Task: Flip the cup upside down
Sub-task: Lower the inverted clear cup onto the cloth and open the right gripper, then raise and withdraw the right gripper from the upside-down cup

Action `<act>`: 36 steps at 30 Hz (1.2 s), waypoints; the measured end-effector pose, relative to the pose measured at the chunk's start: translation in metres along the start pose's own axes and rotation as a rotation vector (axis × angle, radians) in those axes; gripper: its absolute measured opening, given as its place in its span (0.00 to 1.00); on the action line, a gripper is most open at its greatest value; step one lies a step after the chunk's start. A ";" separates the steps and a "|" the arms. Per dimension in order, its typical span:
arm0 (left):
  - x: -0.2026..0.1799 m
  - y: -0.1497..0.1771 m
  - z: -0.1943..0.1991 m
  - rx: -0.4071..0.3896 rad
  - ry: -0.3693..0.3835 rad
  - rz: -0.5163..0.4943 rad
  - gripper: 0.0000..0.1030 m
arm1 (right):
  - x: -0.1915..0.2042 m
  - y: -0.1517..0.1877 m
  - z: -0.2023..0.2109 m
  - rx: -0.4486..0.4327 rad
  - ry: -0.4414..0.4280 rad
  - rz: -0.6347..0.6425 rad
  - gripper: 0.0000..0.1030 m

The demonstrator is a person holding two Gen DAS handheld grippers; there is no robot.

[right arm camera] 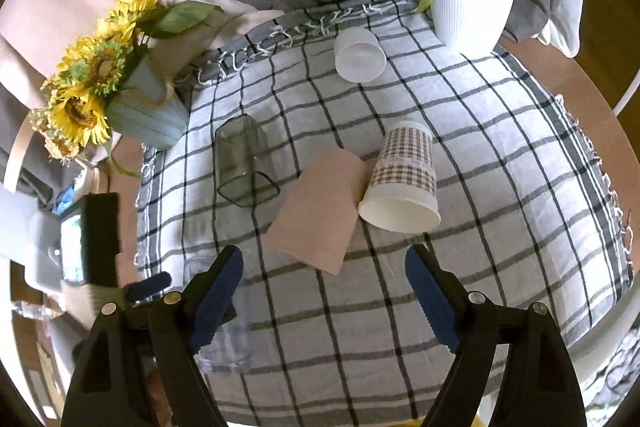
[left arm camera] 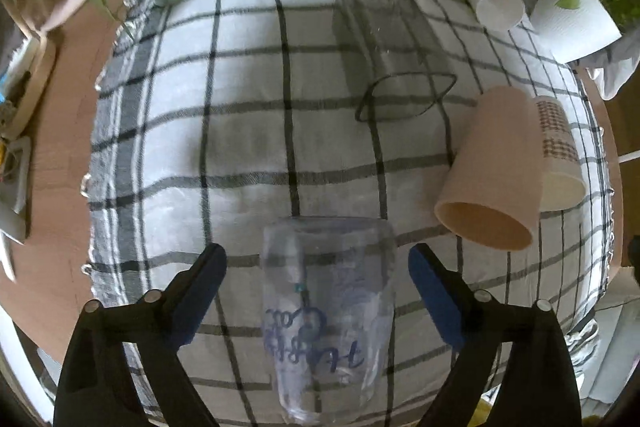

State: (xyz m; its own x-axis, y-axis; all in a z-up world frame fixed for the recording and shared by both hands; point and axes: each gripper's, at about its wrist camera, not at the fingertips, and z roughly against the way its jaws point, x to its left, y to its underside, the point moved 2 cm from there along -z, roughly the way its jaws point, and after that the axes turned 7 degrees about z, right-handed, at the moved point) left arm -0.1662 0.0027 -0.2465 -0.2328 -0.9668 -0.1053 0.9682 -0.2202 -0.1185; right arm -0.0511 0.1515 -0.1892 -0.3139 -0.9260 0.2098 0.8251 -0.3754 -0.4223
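Observation:
A clear glass cup with blue lettering [left arm camera: 328, 315] stands upside down on the checked cloth [left arm camera: 240, 147], between the spread fingers of my left gripper [left arm camera: 318, 263], which is open and not touching it. In the right wrist view the same clear cup [right arm camera: 224, 339] shows faintly at the lower left, partly behind my finger. My right gripper [right arm camera: 324, 267] is open and empty above the cloth [right arm camera: 500, 187]. A beige paper cup [right arm camera: 320, 211] lies on its side just ahead of it.
A smoky square glass [left arm camera: 384, 51] [right arm camera: 244, 163], a plaid paper cup [right arm camera: 404, 179] [left arm camera: 556, 151] and a white plastic cup [right arm camera: 358, 55] [left arm camera: 494, 3] lie on their sides. The beige cup also shows in the left wrist view [left arm camera: 496, 167]. A sunflower vase [right arm camera: 140, 107] and a white plant pot [right arm camera: 468, 3] stand at the cloth's far edge.

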 end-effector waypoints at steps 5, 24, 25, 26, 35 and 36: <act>0.000 0.001 -0.001 -0.002 0.026 0.017 0.69 | 0.001 0.000 0.003 -0.011 0.010 0.010 0.81; 0.009 0.025 0.063 -0.210 0.050 0.036 0.69 | 0.003 -0.009 0.020 -0.054 -0.012 0.037 0.81; 0.008 0.027 0.065 -0.215 0.049 0.038 0.69 | 0.003 -0.009 0.020 -0.055 -0.011 0.041 0.81; 0.009 0.029 0.066 -0.219 0.049 0.037 0.69 | 0.004 -0.009 0.020 -0.055 -0.009 0.044 0.81; 0.002 0.062 0.078 -0.257 0.020 -0.014 0.69 | 0.010 -0.002 0.021 -0.048 -0.010 0.093 0.81; 0.001 0.065 0.078 -0.258 0.016 -0.019 0.69 | 0.010 -0.001 0.021 -0.044 -0.010 0.097 0.81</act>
State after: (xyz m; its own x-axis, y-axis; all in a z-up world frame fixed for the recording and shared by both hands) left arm -0.0962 -0.0231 -0.1772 -0.2541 -0.9602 -0.1159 0.9087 -0.1960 -0.3685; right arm -0.0447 0.1432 -0.1681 -0.2286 -0.9578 0.1743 0.8300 -0.2853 -0.4793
